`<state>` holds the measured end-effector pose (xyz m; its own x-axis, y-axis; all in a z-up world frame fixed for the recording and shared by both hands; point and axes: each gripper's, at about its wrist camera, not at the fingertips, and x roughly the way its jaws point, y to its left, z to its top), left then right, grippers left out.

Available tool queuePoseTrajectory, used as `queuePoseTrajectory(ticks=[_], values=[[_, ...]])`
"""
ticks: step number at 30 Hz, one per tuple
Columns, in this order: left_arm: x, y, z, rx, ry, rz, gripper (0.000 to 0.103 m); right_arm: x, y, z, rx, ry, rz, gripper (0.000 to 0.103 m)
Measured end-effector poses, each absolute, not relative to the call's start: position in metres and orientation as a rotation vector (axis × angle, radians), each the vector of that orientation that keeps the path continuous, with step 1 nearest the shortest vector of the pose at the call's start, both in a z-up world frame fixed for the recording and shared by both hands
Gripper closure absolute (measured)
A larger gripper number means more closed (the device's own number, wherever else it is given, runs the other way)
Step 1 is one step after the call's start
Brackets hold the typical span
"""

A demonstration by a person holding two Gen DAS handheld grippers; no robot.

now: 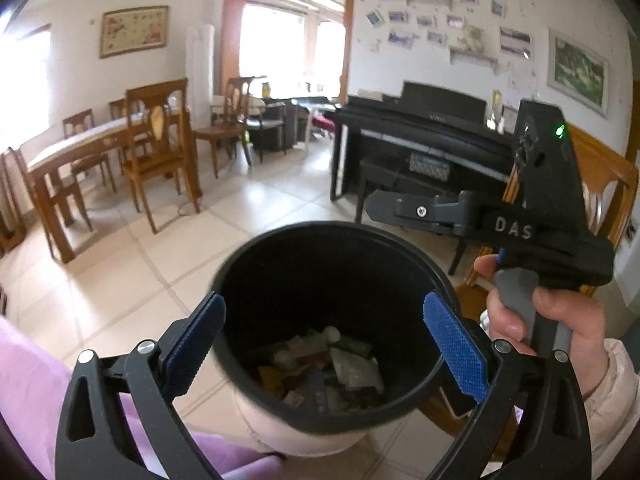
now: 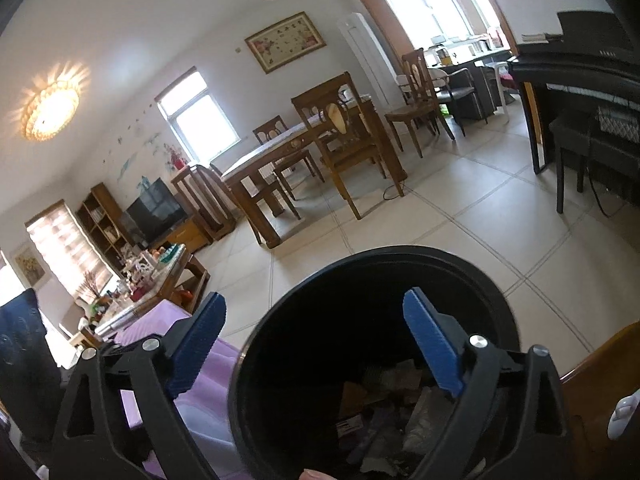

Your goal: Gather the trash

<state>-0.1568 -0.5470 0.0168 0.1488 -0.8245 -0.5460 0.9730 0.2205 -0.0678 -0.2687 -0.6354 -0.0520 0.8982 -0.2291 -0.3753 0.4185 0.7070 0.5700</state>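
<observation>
A round trash bin [image 1: 280,432] with a black inner rim and a pale outer wall stands on the floor below both grippers. It holds several crumpled wrappers and papers [image 1: 324,368]. My left gripper [image 1: 324,344] is open and empty, its blue pads [image 1: 456,344] straddling the bin's mouth. The right gripper's body [image 1: 500,232] shows in the left wrist view, held in a hand above the bin's right edge. In the right wrist view the right gripper [image 2: 316,344] is open and empty over the bin [image 2: 472,268], with trash [image 2: 400,404] below.
A wooden dining table [image 1: 68,148] with chairs [image 1: 160,152] stands at the back left. A black piano [image 1: 424,128] and bench are at the right. A purple cloth [image 2: 212,364] lies next to the bin. A cluttered low table [image 2: 156,276] and a TV [image 2: 154,210] are at the left. Tiled floor lies between.
</observation>
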Motion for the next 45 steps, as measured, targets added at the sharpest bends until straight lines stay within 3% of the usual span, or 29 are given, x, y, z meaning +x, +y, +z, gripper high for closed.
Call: queuePoseTrajectory(ticks=[10,27,37,45], values=[[-0.11,-0.392,0.04,0.184,0.513,-1.081,0.005,-0.205,-0.549,-0.018,0.591,0.349,-0.255,0.009],[-0.038,-0.064,0.027,0.003,0.46,-0.241,0.005,-0.049,-0.286,0.013,0.303,0.349,0.101,0.005],[-0.015,0.005,0.013,-0.067,0.48,-0.147,0.005,-0.029,-0.242,0.01,0.213,0.296,0.11,0.005],[0.001,-0.003,0.007,-0.111,0.494,-0.13,0.005,-0.03,-0.251,0.009,0.284,0.274,0.124,0.005]])
